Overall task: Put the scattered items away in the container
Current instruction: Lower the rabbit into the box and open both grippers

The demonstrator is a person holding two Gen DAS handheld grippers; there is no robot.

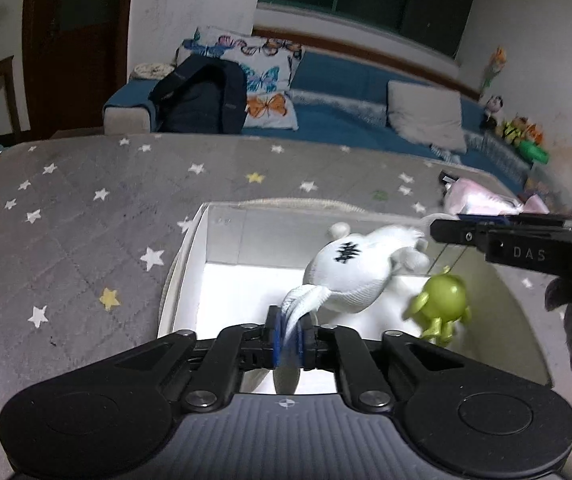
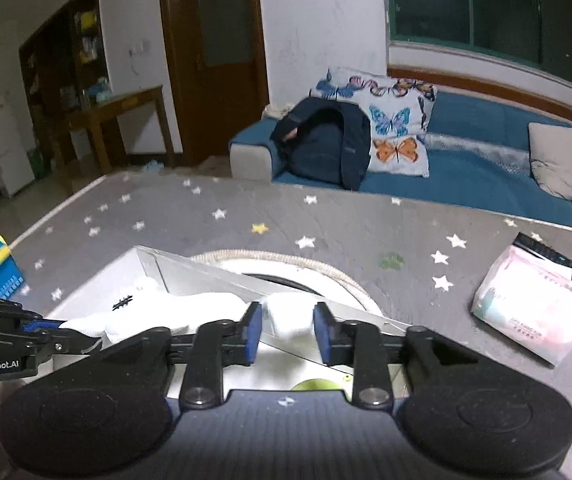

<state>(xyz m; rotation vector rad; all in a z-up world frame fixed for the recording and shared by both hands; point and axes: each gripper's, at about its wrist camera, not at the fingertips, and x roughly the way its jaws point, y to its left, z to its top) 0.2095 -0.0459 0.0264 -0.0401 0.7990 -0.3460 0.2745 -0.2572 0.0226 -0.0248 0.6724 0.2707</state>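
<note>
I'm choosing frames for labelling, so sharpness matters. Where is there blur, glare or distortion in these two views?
Left wrist view: the white plush toy and green figure are motion-smeared, the white box floor is blown out, and the fisheye bends the grey star mat. Right wrist view: the plush is overexposed, the pink tissue pack is soft, and a lamp reflects in the window.

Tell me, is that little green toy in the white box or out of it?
In. The left view shows the green toy inside the white box, on its floor beside the white plush.
</note>
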